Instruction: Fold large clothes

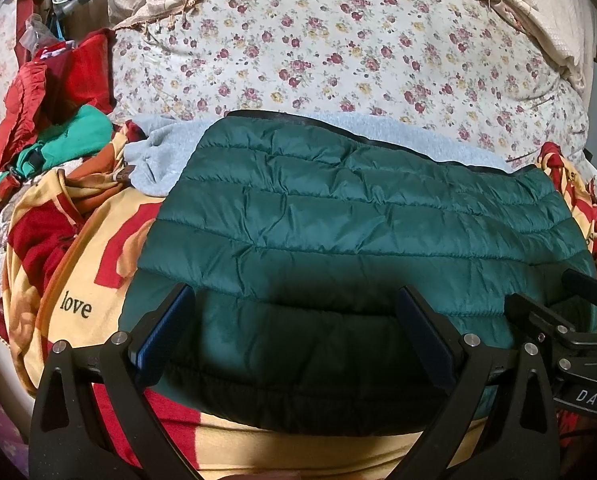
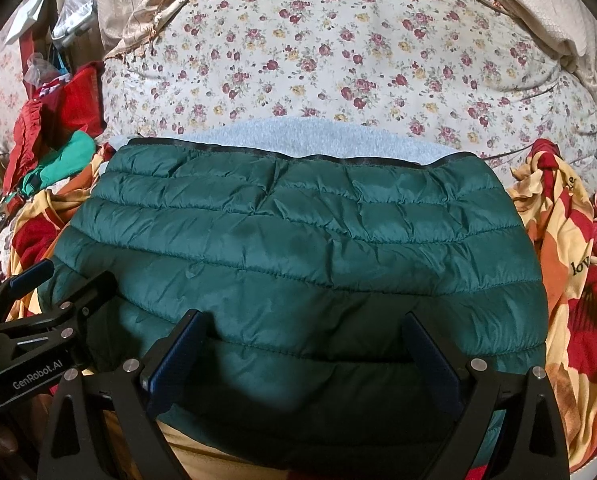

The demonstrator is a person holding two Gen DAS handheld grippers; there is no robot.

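Two hand-held grippers sit side by side at the near edge of the work. The left hand-held gripper [image 1: 294, 328] has its jaws spread wide and grasps nothing; its blue pads [image 1: 166, 332] straddle the near hem of the green jacket [image 1: 338, 232] without pinching it. The right hand-held gripper [image 2: 302, 352] is likewise released, jaws apart, poised above the same near edge. In my judgement, this paired, open stance suits taking the near hem at two spaced places, so that the wide garment lifts evenly for a further fold.

The green jacket lies flat on the bed, already reduced to a compact quilted rectangle with its black-bound edge on the far side. It rests on a yellow and red blanket [image 1: 82, 280] and partly on a grey fleece [image 1: 158, 156], which shows beyond its far edge. Red and green clothes [image 1: 58, 120] lie heaped to the left, well apart from the jacket. Farthest back is a floral quilt [image 1: 338, 48].
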